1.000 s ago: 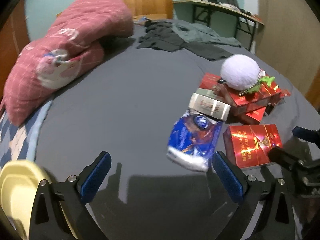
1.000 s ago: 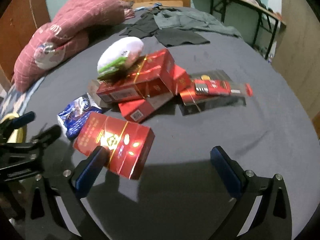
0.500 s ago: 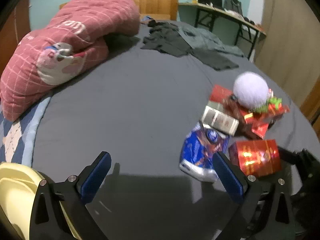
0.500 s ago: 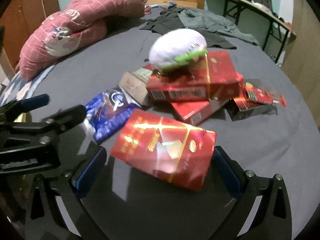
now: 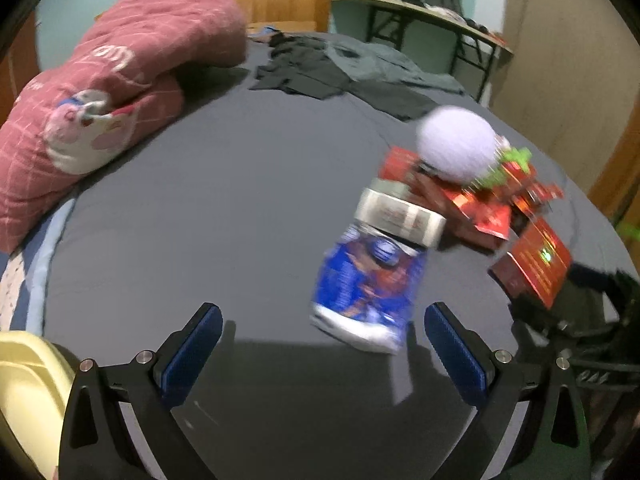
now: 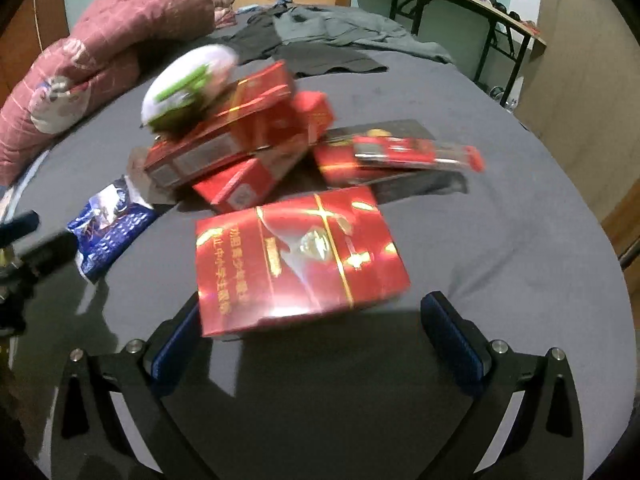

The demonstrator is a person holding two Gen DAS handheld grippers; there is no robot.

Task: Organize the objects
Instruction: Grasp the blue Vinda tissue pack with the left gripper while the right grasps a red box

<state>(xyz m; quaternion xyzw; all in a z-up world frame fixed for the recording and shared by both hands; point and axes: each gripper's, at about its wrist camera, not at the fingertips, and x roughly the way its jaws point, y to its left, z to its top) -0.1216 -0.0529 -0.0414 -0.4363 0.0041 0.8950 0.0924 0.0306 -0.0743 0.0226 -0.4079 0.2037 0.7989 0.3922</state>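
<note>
My right gripper (image 6: 316,340) is open, and the near edge of a shiny red box (image 6: 296,264) lies between its fingers on the grey bed. Beyond it is a pile of red boxes (image 6: 240,140) with a white and green plush ball (image 6: 188,84) on top. My left gripper (image 5: 324,344) is open just short of a blue packet (image 5: 368,284), which lies against a pale box (image 5: 400,218). In the left wrist view the red box (image 5: 532,264) looks tilted, with the right gripper dark and blurred behind it.
A flat red package (image 6: 400,152) lies on a black sheet right of the pile. A pink quilt (image 5: 100,92) fills the far left, dark clothes (image 5: 340,72) lie at the back, and a yellow container (image 5: 24,392) sits at the lower left. A desk (image 5: 420,8) stands beyond the bed.
My right gripper has moved forward so the red box now sits between its fingers, seemingly tilted up. The left gripper has drifted slightly and stays open.
</note>
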